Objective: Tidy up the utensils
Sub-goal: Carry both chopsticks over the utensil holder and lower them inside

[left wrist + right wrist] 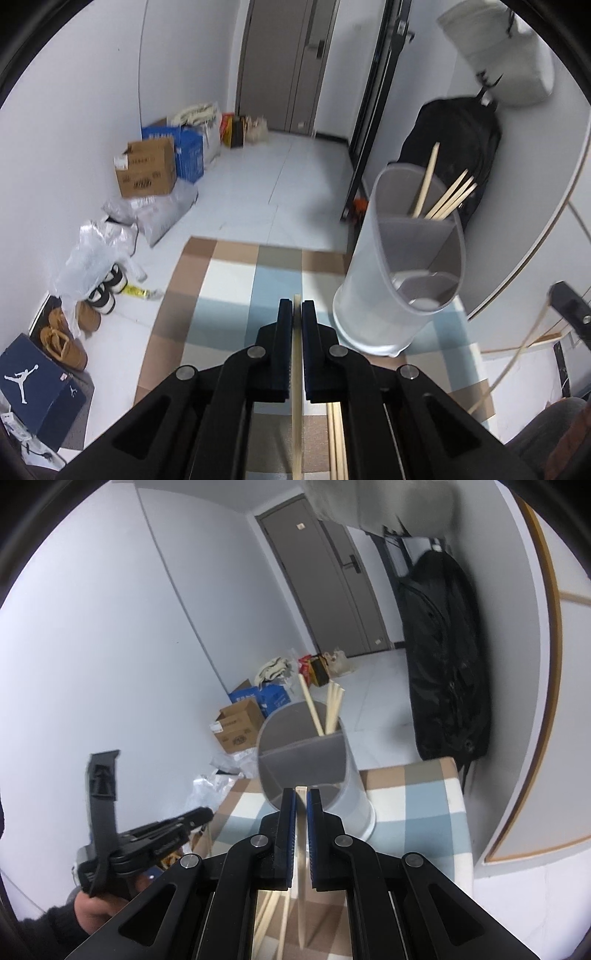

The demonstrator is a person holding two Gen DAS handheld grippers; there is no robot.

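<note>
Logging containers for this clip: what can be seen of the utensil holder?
The holder is a tall, frosted pale grey plastic cylinder, open on top, standing upright on the checked cloth. A grey divider splits it into compartments. Four wooden chopsticks lean in the far compartment; the nearer one looks empty. Neither claw touches it.

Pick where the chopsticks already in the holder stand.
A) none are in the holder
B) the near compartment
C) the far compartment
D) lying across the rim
C: in both wrist views the chopsticks rise from behind the divider of the holder, while the near compartment holds none.
</note>
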